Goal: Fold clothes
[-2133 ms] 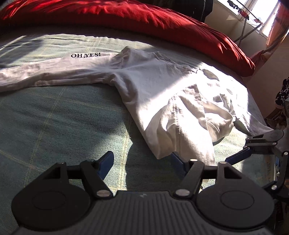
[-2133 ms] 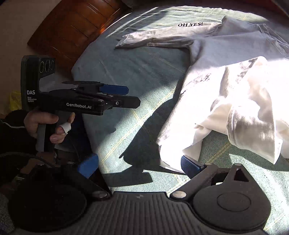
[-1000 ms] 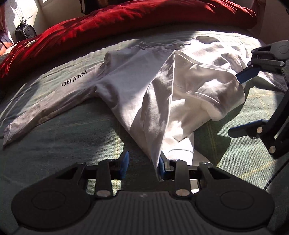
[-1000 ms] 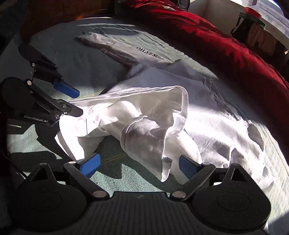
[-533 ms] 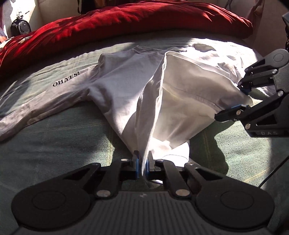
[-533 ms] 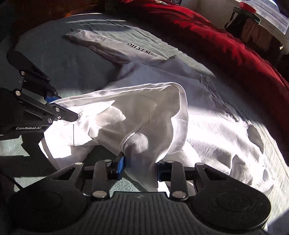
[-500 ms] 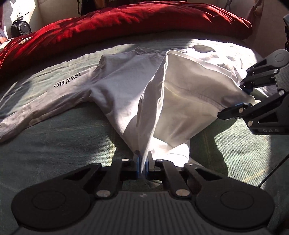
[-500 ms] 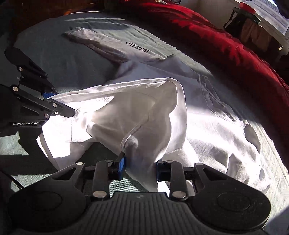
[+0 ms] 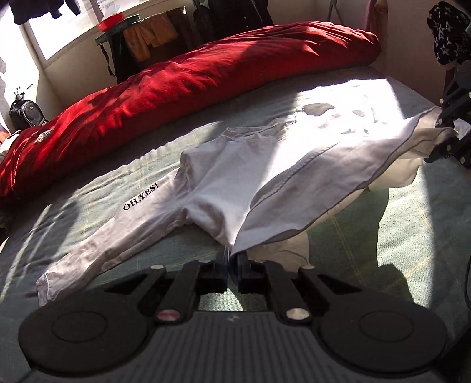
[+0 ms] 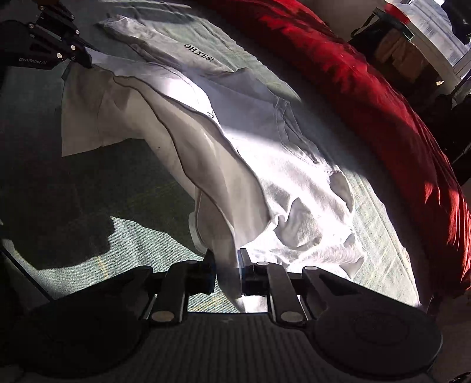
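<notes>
A white long-sleeved shirt (image 9: 235,173) lies on the green bed cover (image 9: 382,235). Its left sleeve, printed "OH,YES!" (image 9: 140,196), stretches flat toward the left. My left gripper (image 9: 232,259) is shut on the shirt's hem corner. My right gripper (image 10: 225,265) is shut on a bunch of the same hem. The hem edge (image 9: 323,176) hangs lifted and stretched between the two grippers, with loose fabric sagging under it. In the right wrist view the shirt (image 10: 288,165) spreads toward the neckline and the left gripper (image 10: 79,60) shows at the top left.
A long red duvet (image 9: 176,82) lies along the far side of the bed, seen too in the right wrist view as the red duvet (image 10: 368,97). Behind it are a window sill (image 9: 88,20) and hanging clothes (image 9: 153,38). Strong sunlight and shadows cross the cover.
Both grippers have closed on the hem and moved apart, lifting it. The hem is now pulled taut between them, where it was slack and bunched before.
</notes>
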Demonstrator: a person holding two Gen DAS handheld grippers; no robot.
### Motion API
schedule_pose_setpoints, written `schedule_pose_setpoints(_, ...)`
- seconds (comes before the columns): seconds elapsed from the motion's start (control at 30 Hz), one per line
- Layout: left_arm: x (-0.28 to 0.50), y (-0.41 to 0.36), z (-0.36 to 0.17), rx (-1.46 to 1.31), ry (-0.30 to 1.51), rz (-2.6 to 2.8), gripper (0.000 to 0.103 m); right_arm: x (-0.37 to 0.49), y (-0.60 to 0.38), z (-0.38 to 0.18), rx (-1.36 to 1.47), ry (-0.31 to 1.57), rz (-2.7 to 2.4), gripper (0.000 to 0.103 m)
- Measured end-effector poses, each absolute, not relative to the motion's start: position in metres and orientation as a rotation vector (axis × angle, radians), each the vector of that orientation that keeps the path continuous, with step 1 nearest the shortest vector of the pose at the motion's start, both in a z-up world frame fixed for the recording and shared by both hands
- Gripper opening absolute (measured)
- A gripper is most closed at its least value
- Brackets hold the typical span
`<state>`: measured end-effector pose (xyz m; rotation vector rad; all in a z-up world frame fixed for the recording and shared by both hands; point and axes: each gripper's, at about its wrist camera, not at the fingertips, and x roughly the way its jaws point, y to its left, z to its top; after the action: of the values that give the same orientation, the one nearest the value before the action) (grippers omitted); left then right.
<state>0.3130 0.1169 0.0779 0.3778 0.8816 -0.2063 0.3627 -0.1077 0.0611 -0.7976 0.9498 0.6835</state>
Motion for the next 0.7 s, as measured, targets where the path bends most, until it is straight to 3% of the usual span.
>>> schedule_pose_setpoints(0.27,0.292,0.111,0.099,0.473,0.873,-0.429,0.003,0.343,-0.134,0.065,-0.826,1.097,0.724,0.011)
schedule_pose_setpoints(0.47,0.292,0.108,0.068,0.415,1.02,-0.478,0.005,0.327,-0.148,0.034,-0.798,1.281,0.773,0.012)
schedule_pose_setpoints(0.7,0.289,0.125,0.039,0.315,1.136,-0.43,0.011,0.319,-0.156,0.017,-0.801,1.389,0.76,0.036)
